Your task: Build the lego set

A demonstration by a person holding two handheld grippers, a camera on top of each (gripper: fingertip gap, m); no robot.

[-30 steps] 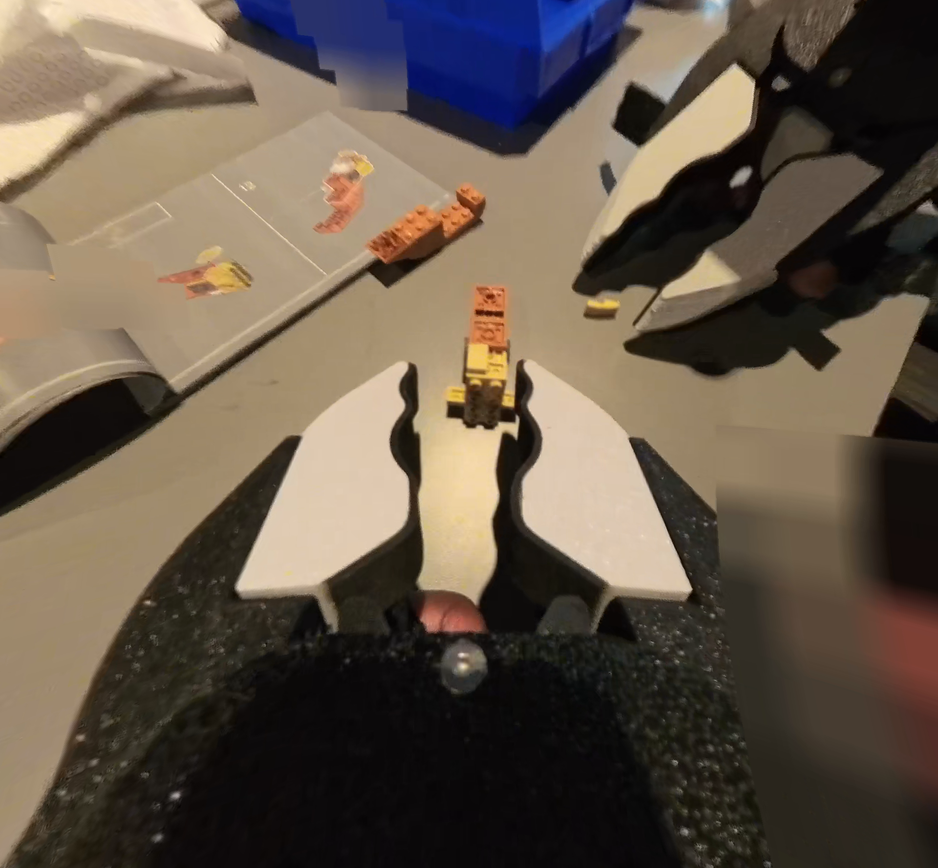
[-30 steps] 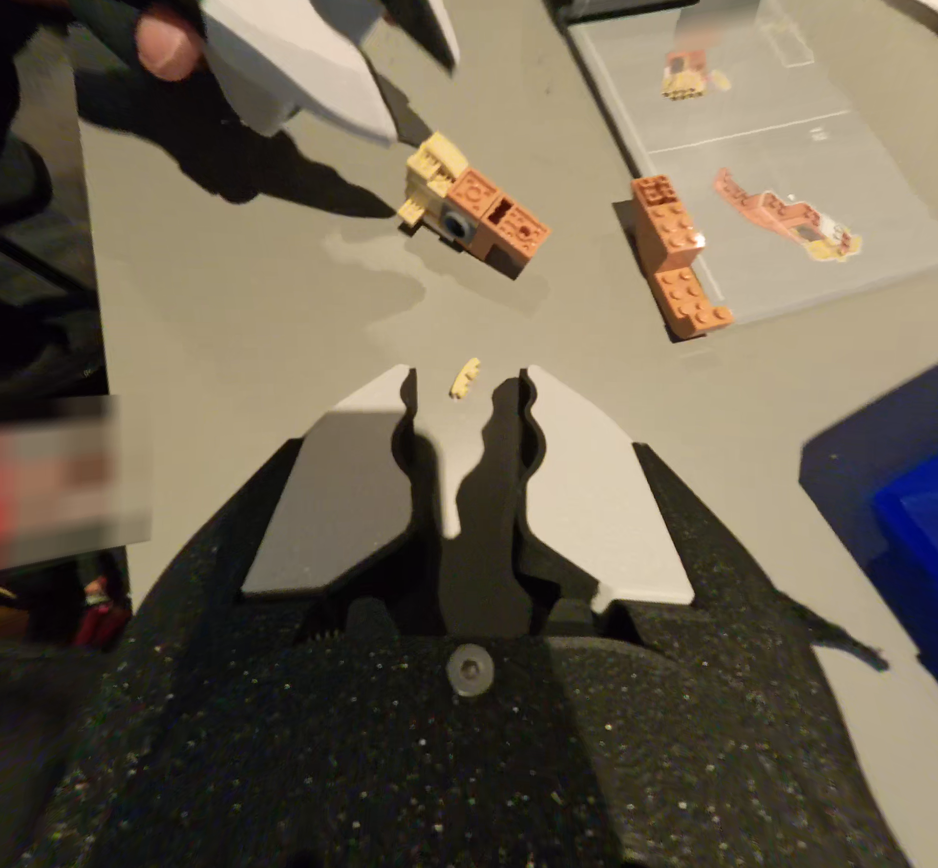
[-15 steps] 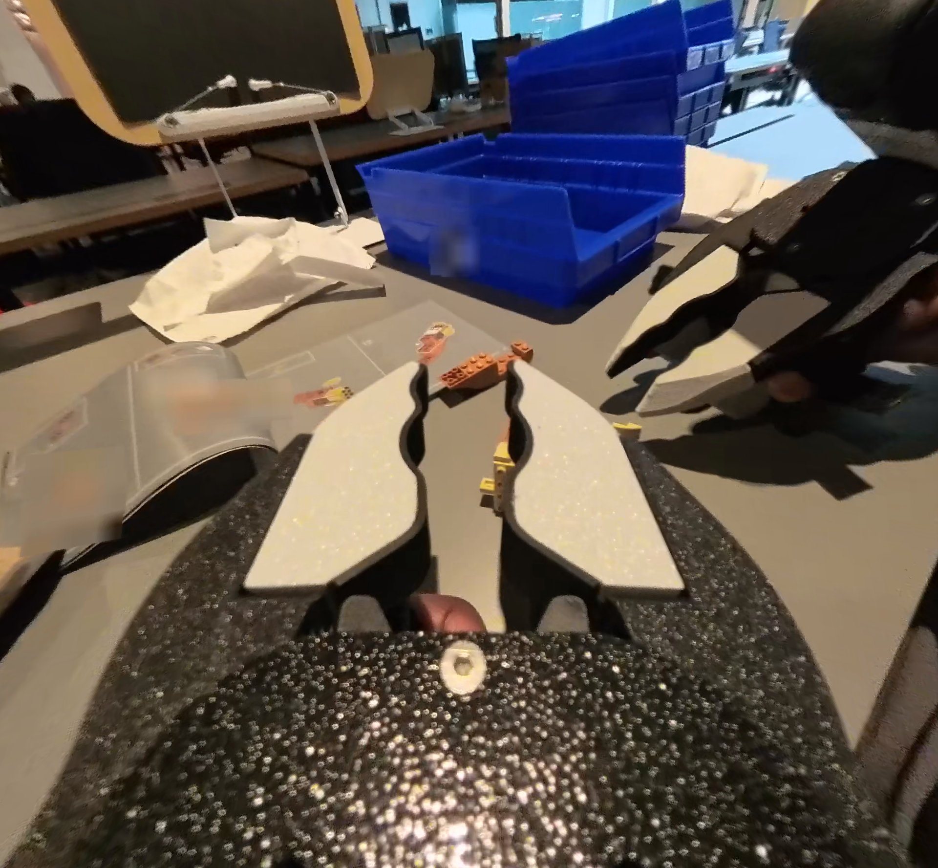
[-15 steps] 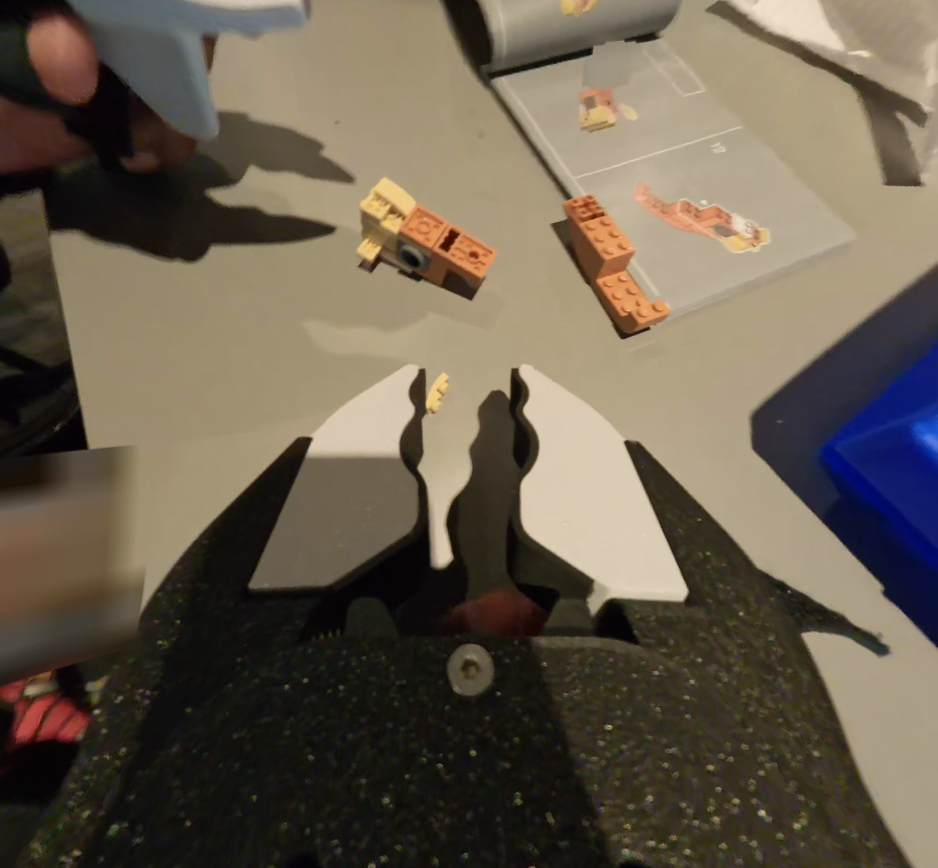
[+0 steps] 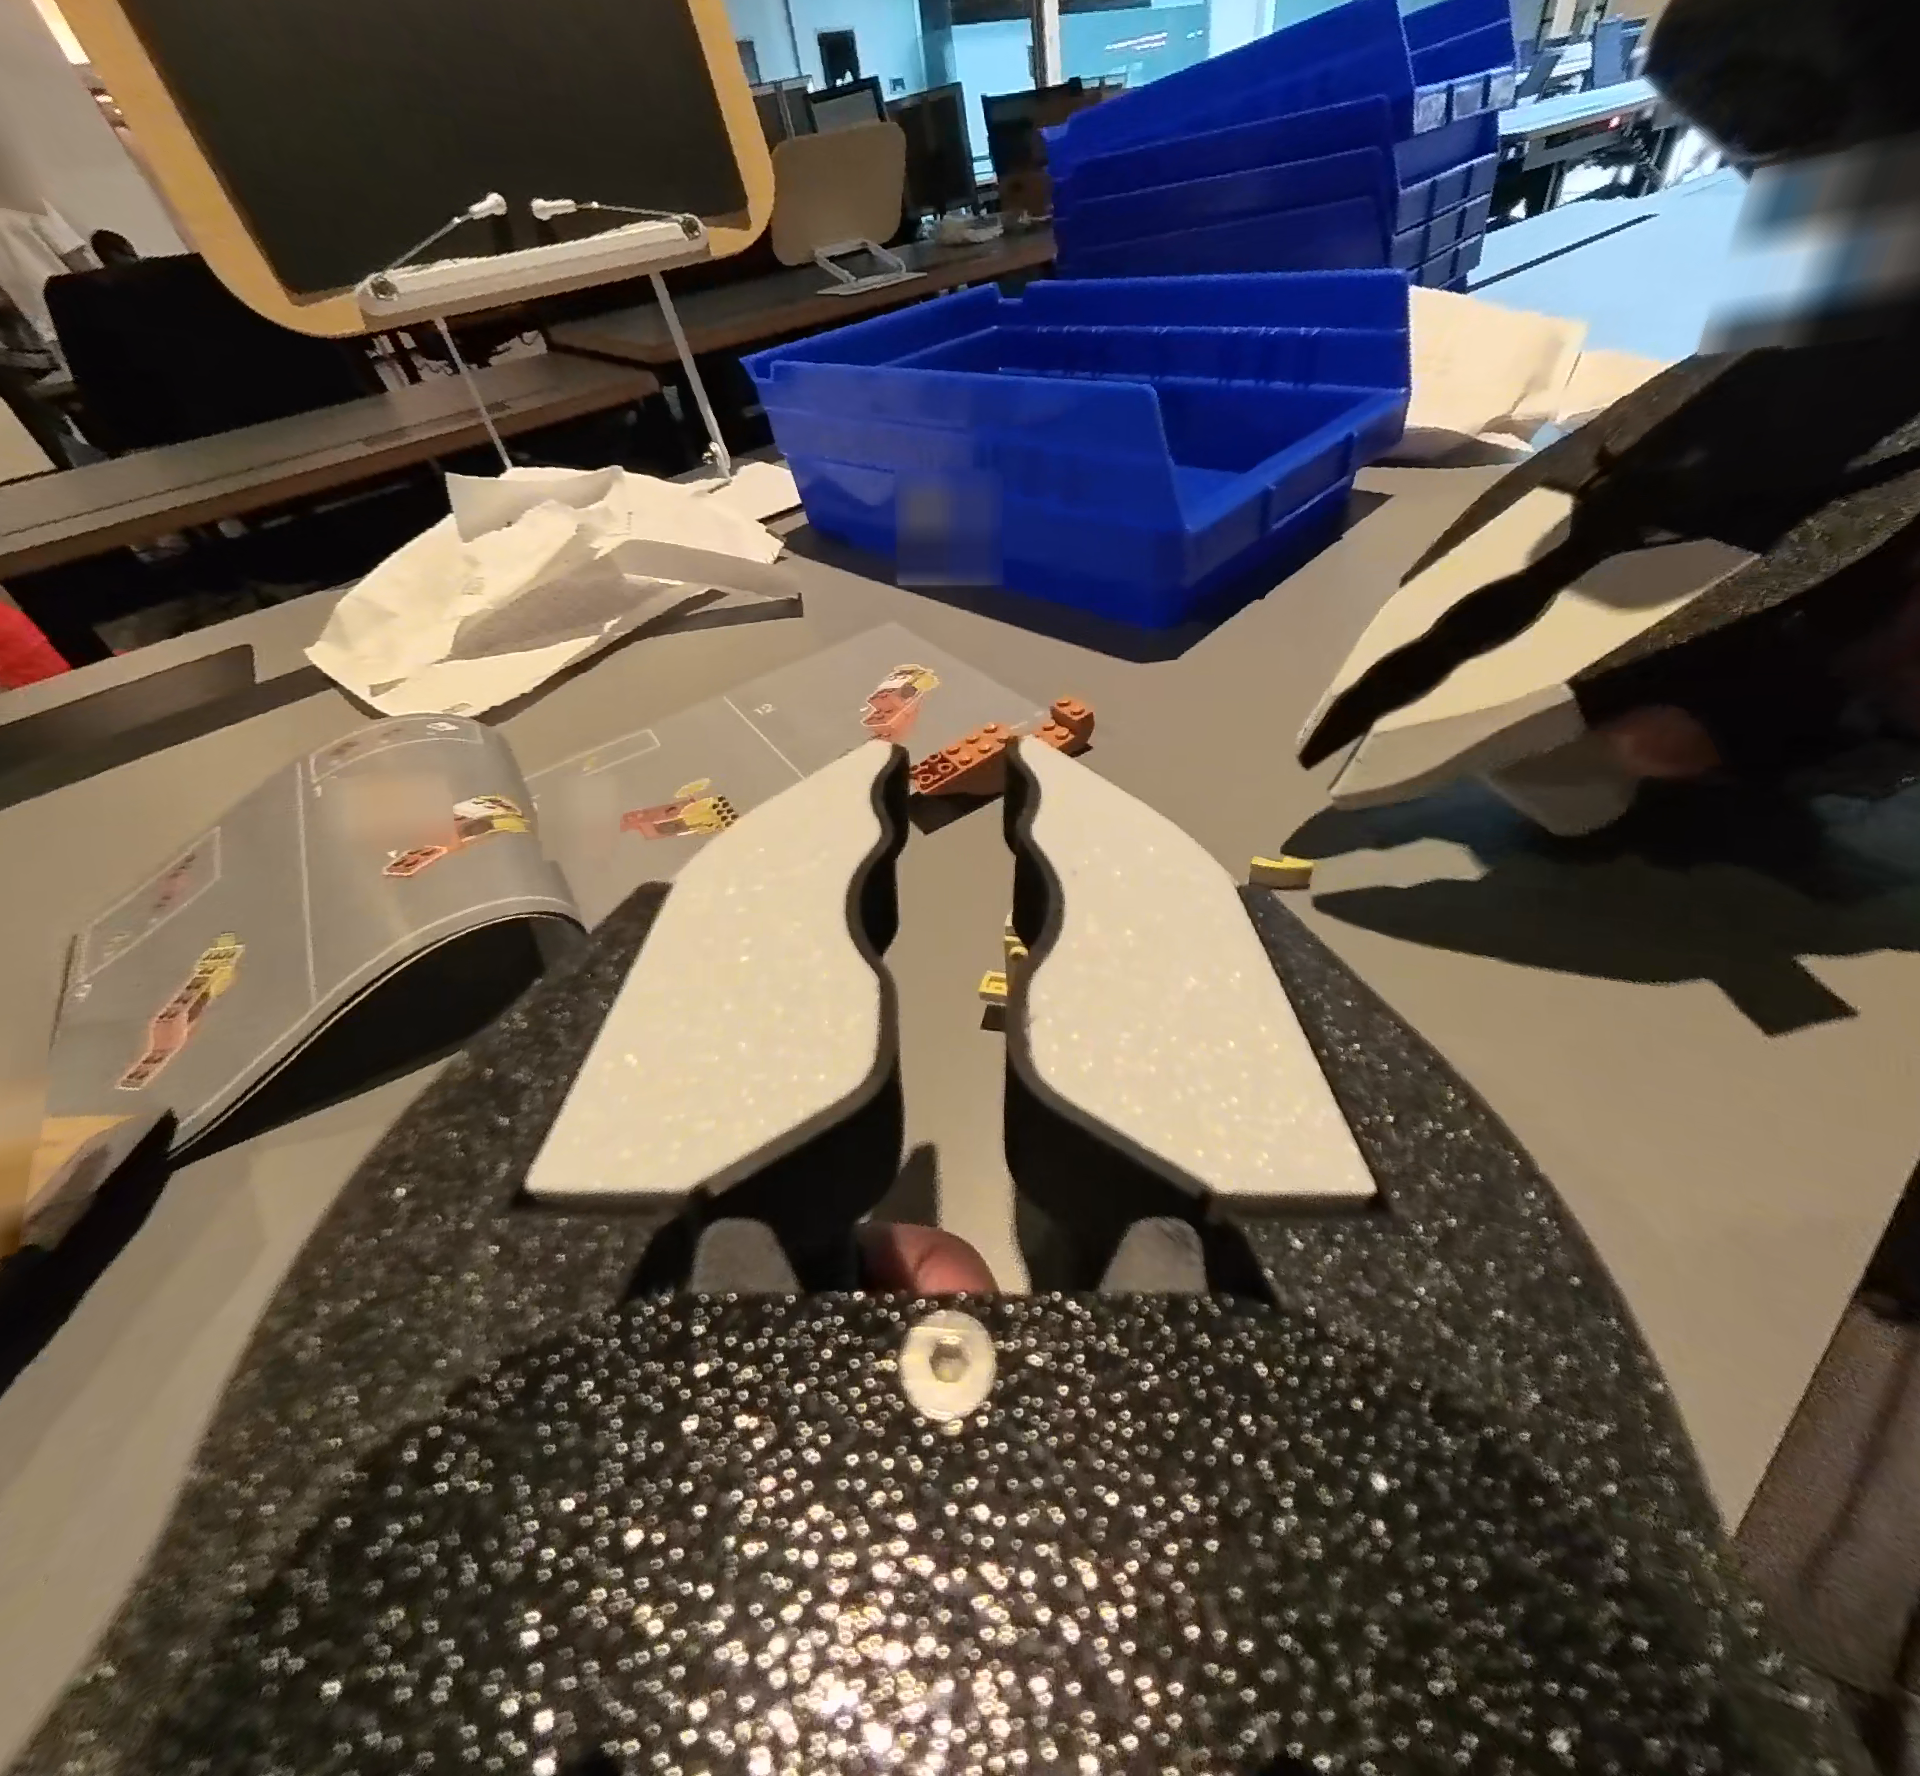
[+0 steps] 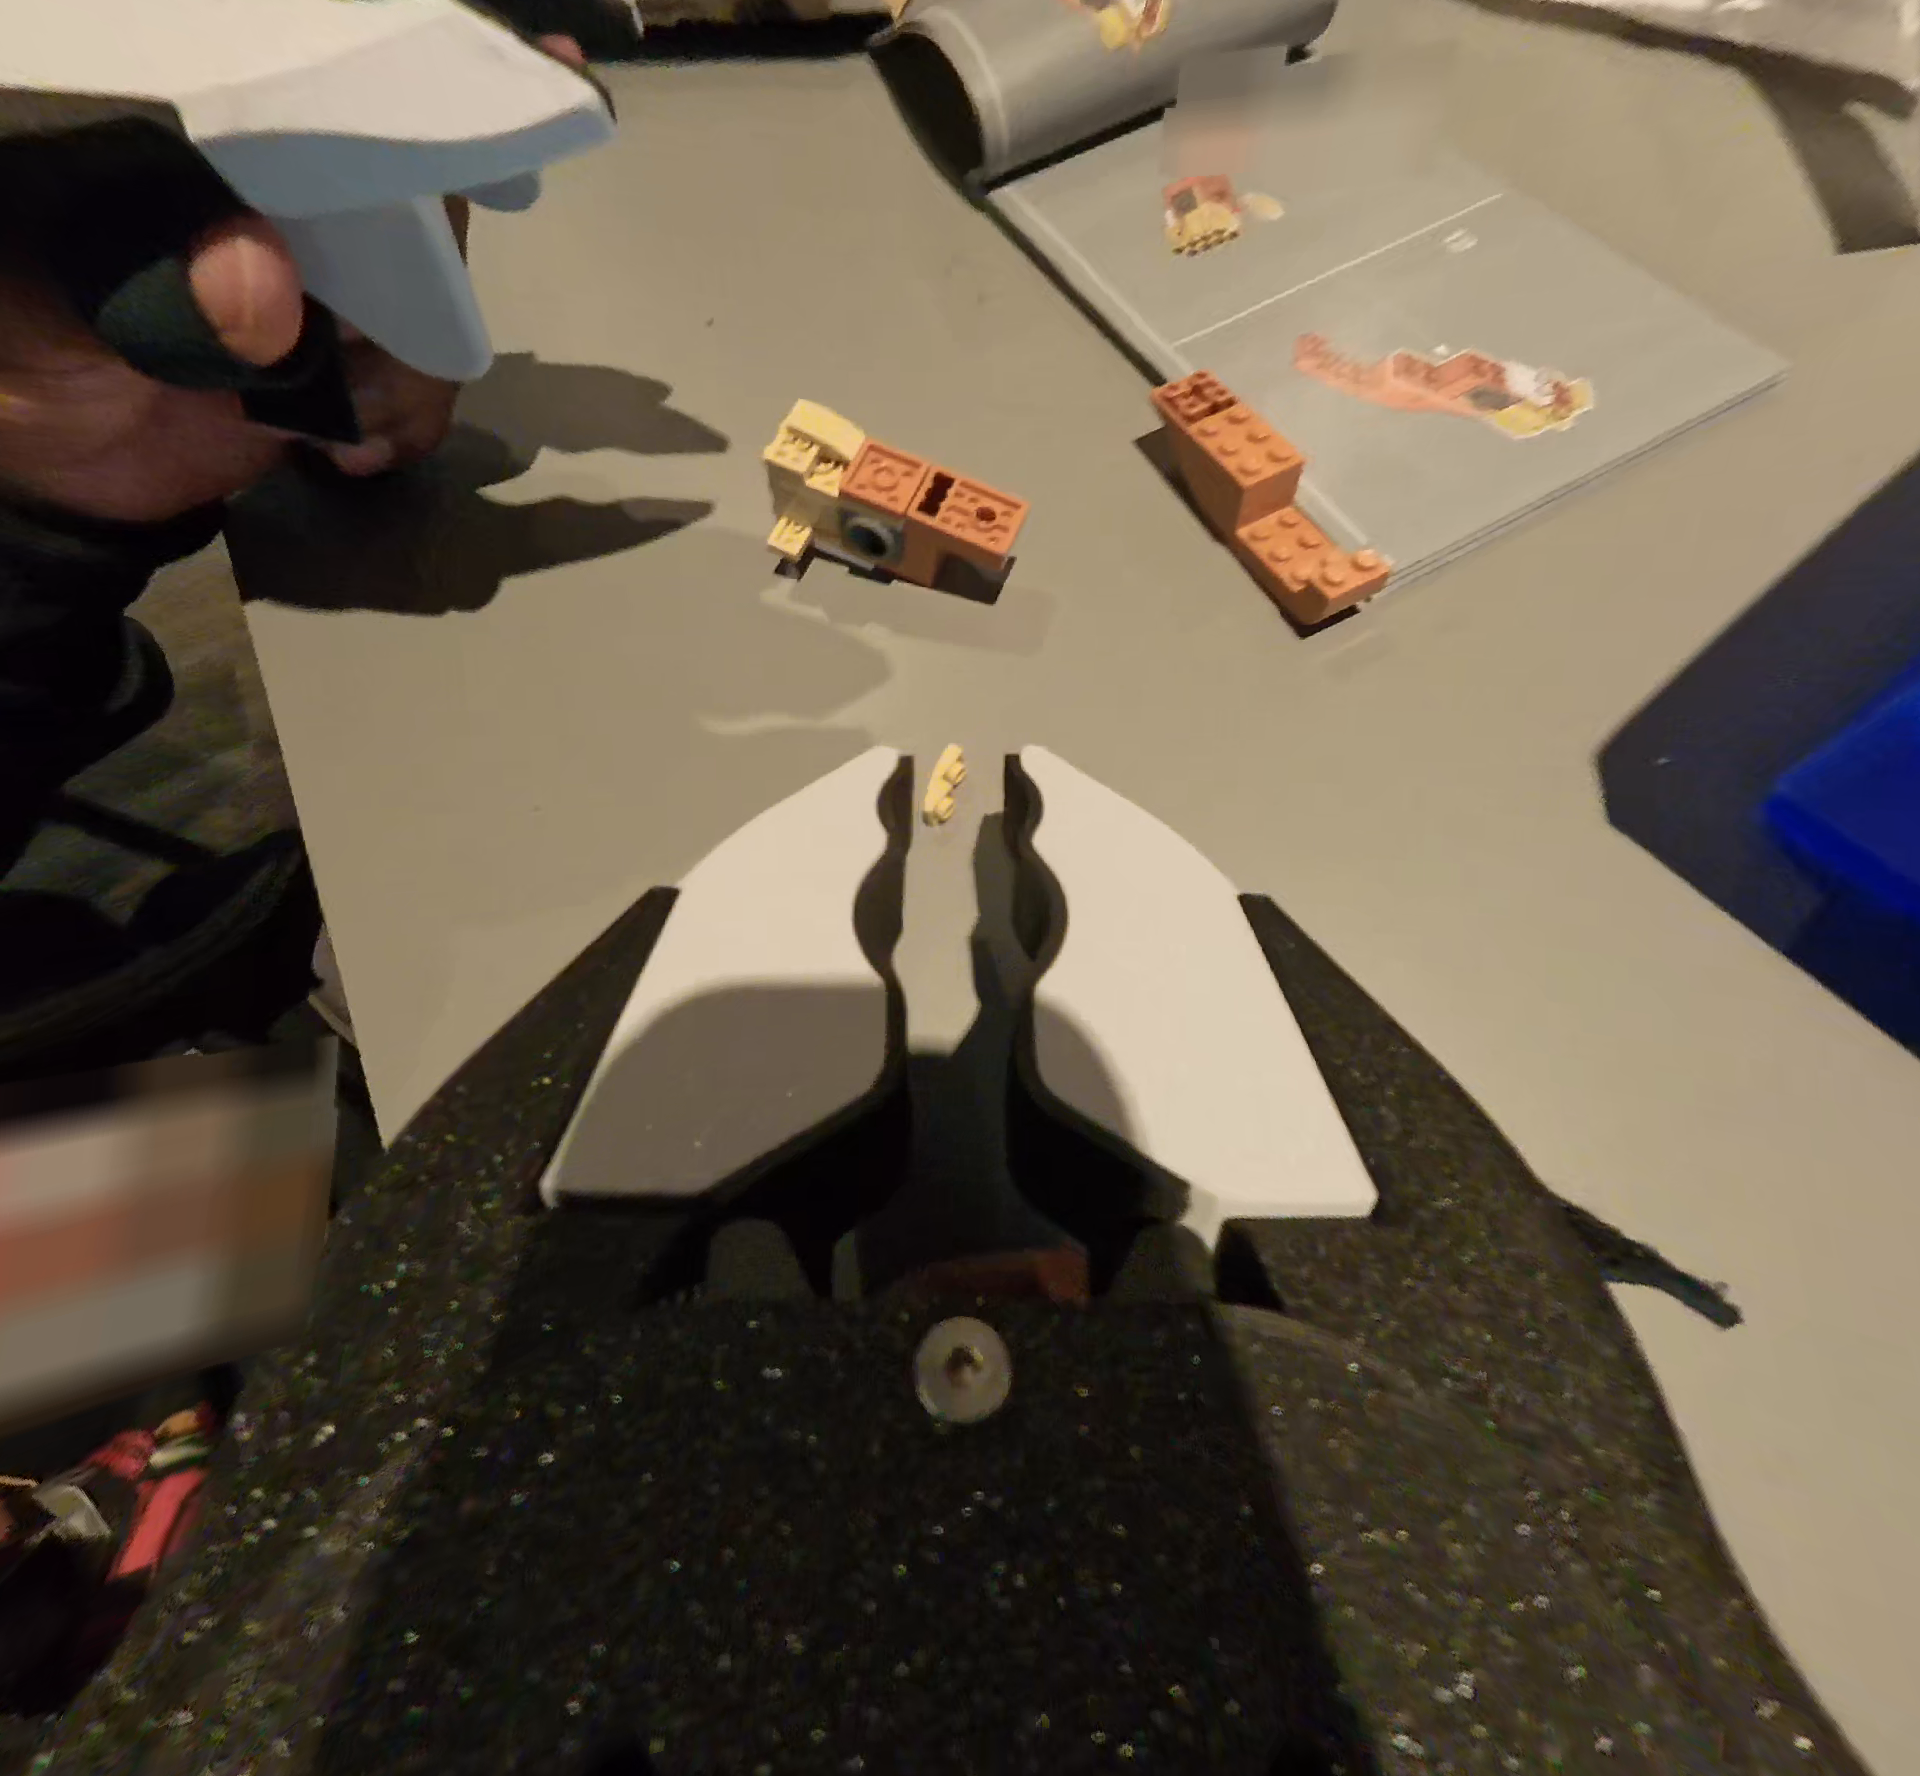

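In the right wrist view a tan-and-orange lego assembly (image 6: 894,505) lies on the grey table. A brown stepped assembly (image 6: 1262,500) lies against the instruction booklet (image 6: 1455,292). A small tan piece (image 6: 945,784) lies on the table between the tips of my right gripper (image 6: 956,770), which is open with a narrow gap and not touching it. My left gripper (image 5: 954,760) is open and empty, raised above the table. Its right finger hides most of the tan-and-orange assembly (image 5: 1000,978). The brown assembly (image 5: 997,750) and the tan piece (image 5: 1280,869) show beyond it.
A blue bin (image 5: 1091,459) stands at the back, with crumpled white paper (image 5: 540,563) to its left. The open booklet (image 5: 416,843) lies at left. The right gripper (image 5: 1507,687) hangs at right in the left wrist view. The left gripper (image 6: 343,95) is at upper left in the right wrist view.
My left gripper has lifted and tilted up from looking down on the assembly. Both grippers' jaws have narrowed. My right gripper has come forward so the small tan piece sits between its tips.
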